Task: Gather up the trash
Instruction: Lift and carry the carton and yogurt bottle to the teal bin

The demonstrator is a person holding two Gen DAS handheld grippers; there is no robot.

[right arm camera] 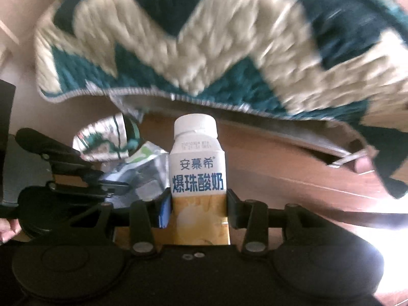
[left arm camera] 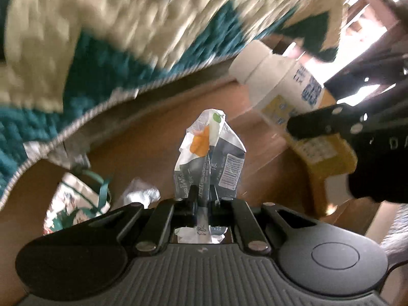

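Note:
My left gripper (left arm camera: 204, 199) is shut on a crumpled grey and white wrapper (left arm camera: 211, 150) with an orange patch, held upright above the wooden floor. My right gripper (right arm camera: 199, 204) is shut on a white-capped yogurt carton (right arm camera: 197, 176) with blue Chinese print and a yellow base. That carton also shows in the left wrist view (left arm camera: 278, 91), at the upper right, with the right gripper's black finger (left arm camera: 316, 125) across it. The left gripper and its wrapper (right arm camera: 145, 170) show at the left of the right wrist view.
A teal and cream shaggy rug (left arm camera: 102, 38) fills the upper part of both views, its grey edge (right arm camera: 158, 94) lying on the wooden floor (right arm camera: 280, 168). A crushed patterned paper cup (left arm camera: 74, 201) and a clear crumpled wrapper (left arm camera: 140, 193) lie near the rug edge.

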